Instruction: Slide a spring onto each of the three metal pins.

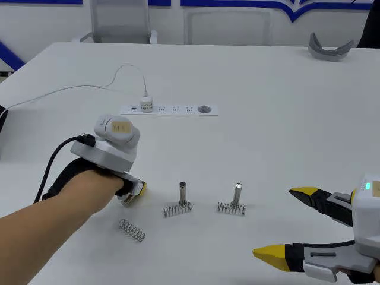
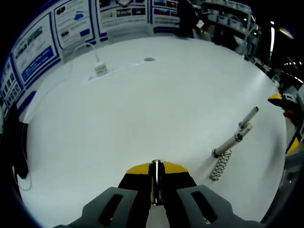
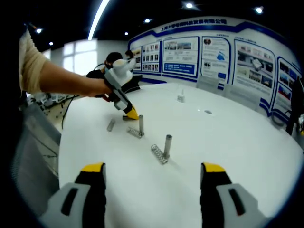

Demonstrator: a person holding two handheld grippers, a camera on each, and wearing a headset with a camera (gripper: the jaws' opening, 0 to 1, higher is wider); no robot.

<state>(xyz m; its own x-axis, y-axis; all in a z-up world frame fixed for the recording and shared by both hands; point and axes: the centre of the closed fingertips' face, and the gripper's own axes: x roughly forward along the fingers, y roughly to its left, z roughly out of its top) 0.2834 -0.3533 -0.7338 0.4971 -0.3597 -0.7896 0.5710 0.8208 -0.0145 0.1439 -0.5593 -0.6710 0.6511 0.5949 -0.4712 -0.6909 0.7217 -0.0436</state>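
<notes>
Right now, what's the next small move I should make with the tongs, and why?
Probably carry the open right tongs across to the loose spring and close on it. The left tongs are shut on a pin whose visible part is bare, and that spring lies closest to them.

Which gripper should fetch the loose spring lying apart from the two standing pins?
Probably right. The right gripper is open and empty, while the left gripper is shut on a pin. The loose spring lies nearer the left gripper, so the right must reach across.
</notes>
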